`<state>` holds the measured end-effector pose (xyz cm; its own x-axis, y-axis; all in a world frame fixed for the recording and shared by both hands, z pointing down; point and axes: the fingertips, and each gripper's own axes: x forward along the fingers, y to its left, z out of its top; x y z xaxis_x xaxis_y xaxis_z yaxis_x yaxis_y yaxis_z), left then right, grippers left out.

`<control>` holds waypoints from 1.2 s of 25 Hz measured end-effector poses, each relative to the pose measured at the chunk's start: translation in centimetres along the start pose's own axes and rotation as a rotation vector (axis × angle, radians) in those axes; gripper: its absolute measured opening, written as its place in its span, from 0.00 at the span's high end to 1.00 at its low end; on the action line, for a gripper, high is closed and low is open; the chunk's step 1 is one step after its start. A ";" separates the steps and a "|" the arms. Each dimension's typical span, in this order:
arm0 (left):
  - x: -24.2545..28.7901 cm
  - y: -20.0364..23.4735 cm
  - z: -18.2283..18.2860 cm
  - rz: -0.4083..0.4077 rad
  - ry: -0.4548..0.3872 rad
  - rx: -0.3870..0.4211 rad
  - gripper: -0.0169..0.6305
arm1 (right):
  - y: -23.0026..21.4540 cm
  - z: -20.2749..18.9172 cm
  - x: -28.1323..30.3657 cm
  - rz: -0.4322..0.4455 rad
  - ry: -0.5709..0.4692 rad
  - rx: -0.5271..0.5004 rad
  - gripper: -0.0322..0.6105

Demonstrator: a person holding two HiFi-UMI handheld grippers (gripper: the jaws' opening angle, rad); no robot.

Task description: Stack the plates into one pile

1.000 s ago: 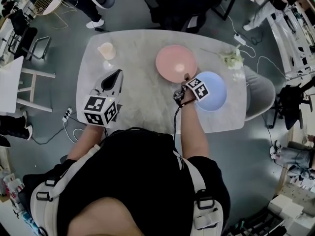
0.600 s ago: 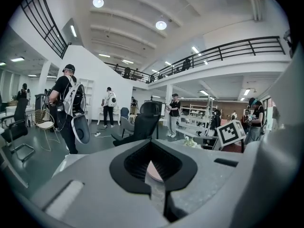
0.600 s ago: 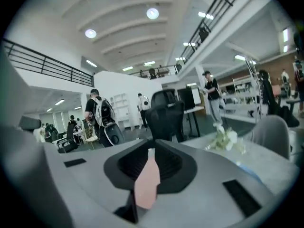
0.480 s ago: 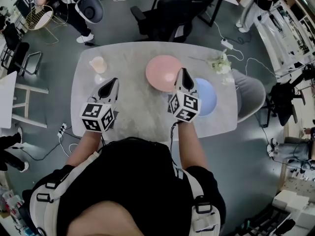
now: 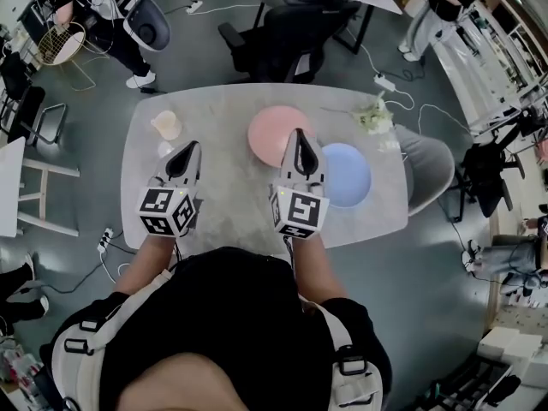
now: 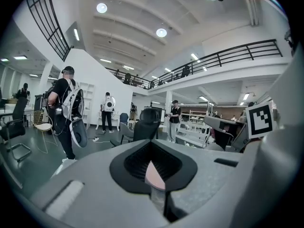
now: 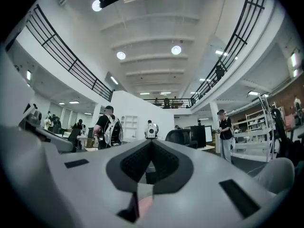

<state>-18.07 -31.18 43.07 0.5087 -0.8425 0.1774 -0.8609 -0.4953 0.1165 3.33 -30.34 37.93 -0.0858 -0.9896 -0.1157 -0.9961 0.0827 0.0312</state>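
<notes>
A pink plate [image 5: 272, 131] lies at the middle of the marble table [image 5: 223, 187], and a blue plate [image 5: 349, 176] lies apart from it to the right. Both grippers hang level above the table's near half, side by side. My left gripper [image 5: 192, 146] is shut and empty; a pink sliver of the plate [image 6: 155, 175] shows below its tips [image 6: 151, 144]. My right gripper [image 5: 299, 134] overlaps the pink plate's near right rim in the head view. Its jaws have just been closing with nothing between them, and they are shut [image 7: 152, 144].
A pale cup [image 5: 165, 125] stands at the table's far left, and a small bunch of flowers [image 5: 374, 114] lies at the far right. Office chairs [image 5: 282, 32] and standing people [image 6: 64, 113] surround the table. A grey seat [image 5: 428, 165] sits at its right end.
My right gripper has lifted from the table by the blue plate's left rim, rolled upright and closed. It now hangs level beside the left gripper, which has barely moved.
</notes>
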 end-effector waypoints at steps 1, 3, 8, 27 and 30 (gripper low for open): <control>-0.1 0.2 0.2 0.000 0.000 0.008 0.97 | 0.5 -0.1 0.0 0.004 0.004 -0.006 0.94; -0.4 1.0 0.8 0.004 -0.007 0.023 0.97 | 1.3 0.0 0.3 0.004 0.004 -0.008 0.94; -1.3 4.5 1.5 0.026 -0.017 0.036 0.97 | 3.7 0.5 0.8 0.001 0.003 -0.010 0.94; -2.0 7.0 -0.9 -0.002 -0.004 -0.061 0.97 | 4.6 0.2 1.7 0.002 0.055 -0.089 0.94; -0.5 2.7 -1.3 -0.009 0.004 -0.032 0.97 | -0.3 -0.5 0.2 -0.011 0.049 -0.059 0.94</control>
<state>-20.65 -31.88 44.53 0.5161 -0.8373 0.1804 -0.8558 -0.4954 0.1489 3.60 -30.67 38.42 -0.0727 -0.9950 -0.0680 -0.9939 0.0666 0.0884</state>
